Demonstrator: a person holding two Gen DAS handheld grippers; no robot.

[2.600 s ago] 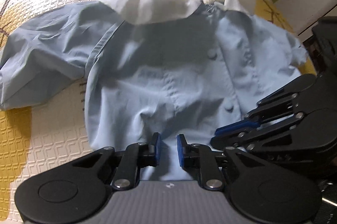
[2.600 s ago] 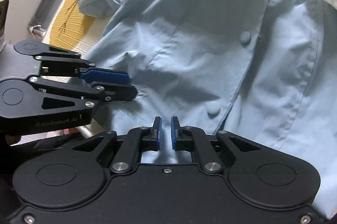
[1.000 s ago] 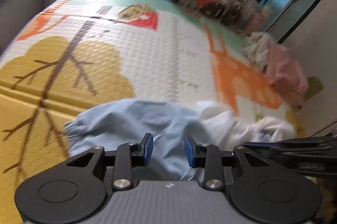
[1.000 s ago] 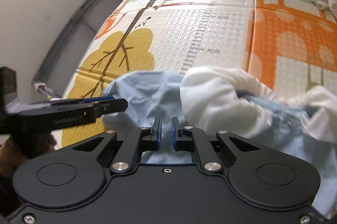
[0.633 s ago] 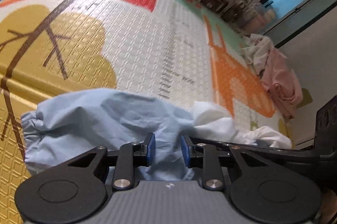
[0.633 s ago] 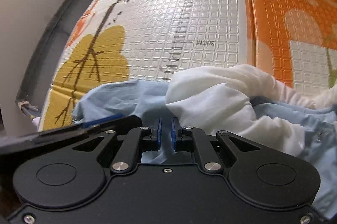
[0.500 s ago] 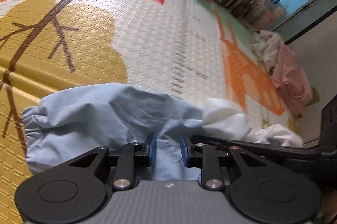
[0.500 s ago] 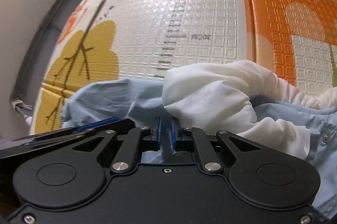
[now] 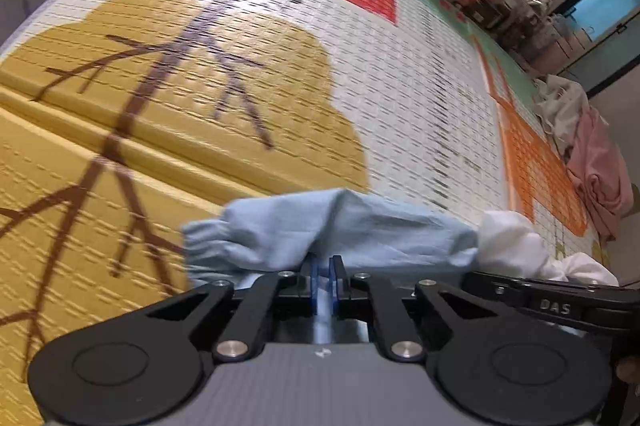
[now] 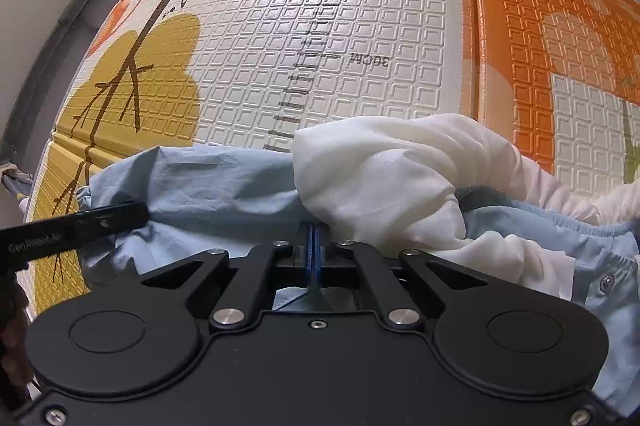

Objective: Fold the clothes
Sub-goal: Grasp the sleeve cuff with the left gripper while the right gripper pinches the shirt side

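Thin, matt, creased light-blue cloth for the shirt (image 10: 224, 185), with softer white cloth at its collar (image 10: 380, 177). Embossed, grid-textured foam with a slight sheen for the play mat (image 10: 360, 25). Matt black plastic, bright metal rivets and blue pads (image 9: 334, 278) on the left gripper (image 9: 325, 280) and right gripper (image 10: 313, 254).

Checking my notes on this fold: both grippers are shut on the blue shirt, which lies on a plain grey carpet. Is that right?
Not quite. Both the left gripper and the right gripper are shut on the blue shirt, but it lies on a patterned play mat printed with a yellow tree and orange blocks, not a plain grey carpet. Both wrist views show it.
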